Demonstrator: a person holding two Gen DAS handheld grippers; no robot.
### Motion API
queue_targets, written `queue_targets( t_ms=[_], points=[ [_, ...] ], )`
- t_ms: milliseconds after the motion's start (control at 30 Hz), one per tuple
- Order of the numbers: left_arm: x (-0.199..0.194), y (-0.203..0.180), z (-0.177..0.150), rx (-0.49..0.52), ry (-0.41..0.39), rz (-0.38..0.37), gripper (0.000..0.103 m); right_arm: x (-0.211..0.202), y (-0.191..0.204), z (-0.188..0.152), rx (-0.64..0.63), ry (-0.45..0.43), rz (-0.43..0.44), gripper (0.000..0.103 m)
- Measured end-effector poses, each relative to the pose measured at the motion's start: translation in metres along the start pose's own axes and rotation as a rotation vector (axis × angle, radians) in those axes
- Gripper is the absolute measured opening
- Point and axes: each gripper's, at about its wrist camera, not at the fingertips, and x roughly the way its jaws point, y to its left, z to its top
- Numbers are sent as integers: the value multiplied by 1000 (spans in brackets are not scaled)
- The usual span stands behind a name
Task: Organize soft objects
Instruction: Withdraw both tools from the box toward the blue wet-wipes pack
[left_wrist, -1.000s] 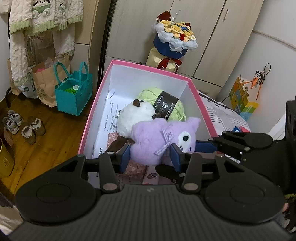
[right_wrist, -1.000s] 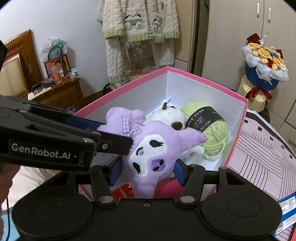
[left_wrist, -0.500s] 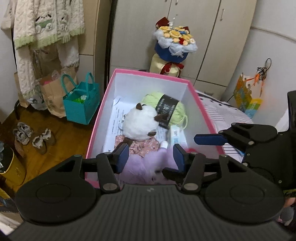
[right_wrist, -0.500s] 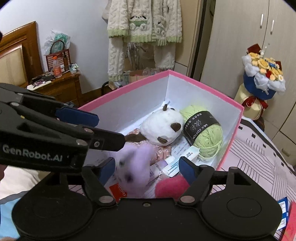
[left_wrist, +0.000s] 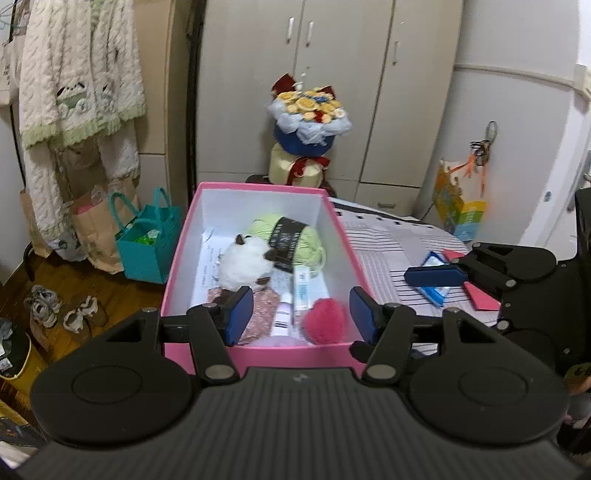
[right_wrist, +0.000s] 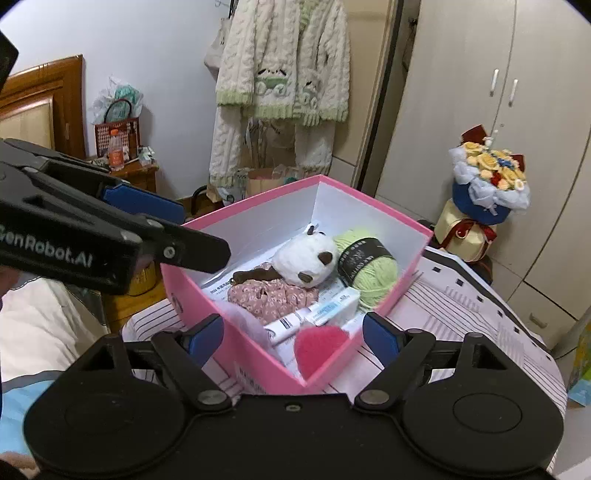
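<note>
Left wrist view: left hand-held gripper (left_wrist: 301, 310), jaws just opening and empty, above pink box (left_wrist: 258, 356) holding white plush (left_wrist: 242, 264), green yarn (left_wrist: 310, 238), red pompom (left_wrist: 325, 323); teal bag (left_wrist: 146, 242) beside.

Right wrist view: right hand-held gripper (right_wrist: 293, 338), also just opening, empty, straddles the box's corner; bouquet (right_wrist: 487, 184) behind.

Soft, even indoor light fills both views, with weak shadows and a bright white inner wall on the pink box (left_wrist: 258, 199). Fisheye bending curves the wardrobe doors (right_wrist: 498, 110) at the edges; corners darken, and fine detail looks slightly smeared.
</note>
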Motion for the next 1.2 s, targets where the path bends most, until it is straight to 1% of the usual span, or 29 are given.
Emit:
queue_targets(
  t_ms=[133,300,433,600,767,900,1067,1200],
  points=[
    [-10,-16,-3,24,-7,-34,57,-29,-14,-19,35,-27,-2,87],
    [-10,-39,-4,56,13,-109,57,-57,-36,-50,88,-52,-46,88],
    [3,-66,-2,90,39,-162,57,-71,-61,-75,150,-62,-81,89],
    [36,-97,1,115,86,-226,57,-74,-93,-100,229,-56,-110,89],
    [78,-123,3,114,134,-272,57,-64,-124,-121,283,-63,-115,89],
    [116,-143,5,116,167,-292,55,-44,-142,-134,315,-68,-127,89],
    [165,-164,8,115,204,-307,54,-12,-166,-151,391,-97,-120,89],
    [208,-174,13,93,216,-290,53,21,-181,-156,414,-58,-134,89]
  ],
)
